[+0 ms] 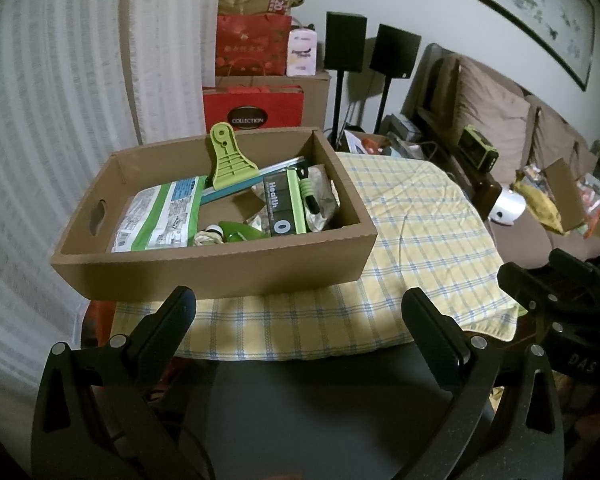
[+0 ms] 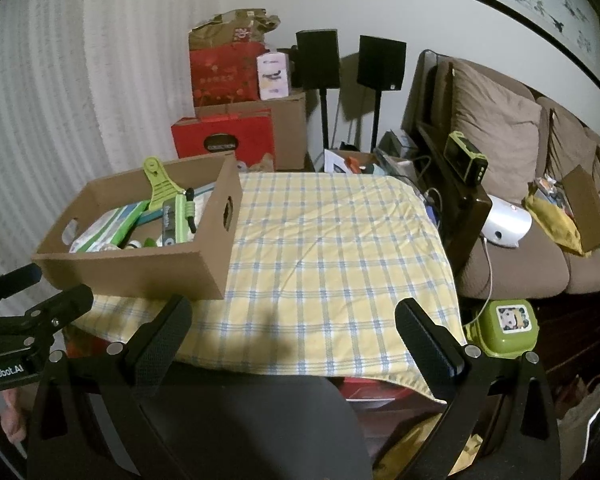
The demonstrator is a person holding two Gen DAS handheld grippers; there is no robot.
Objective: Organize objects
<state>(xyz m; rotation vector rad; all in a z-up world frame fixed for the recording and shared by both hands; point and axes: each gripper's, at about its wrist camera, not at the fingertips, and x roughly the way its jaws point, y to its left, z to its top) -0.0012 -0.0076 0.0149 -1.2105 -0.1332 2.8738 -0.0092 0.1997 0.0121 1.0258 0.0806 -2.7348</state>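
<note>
An open cardboard box sits on the left part of a table covered by a yellow and blue checked cloth. Inside lie a green plastic clip, a black and green "Health" packet, a white and green packet and crumpled wrappers. My left gripper hangs open before the table's near edge, facing the box, with nothing between its fingers. My right gripper is open too, over the cloth's near edge, to the right of the box.
Red gift bags and cardboard cartons stack behind the table beside two black speakers on stands. A brown sofa with cushions and clutter runs along the right. A green container sits on the floor. A dark chair back lies below the grippers.
</note>
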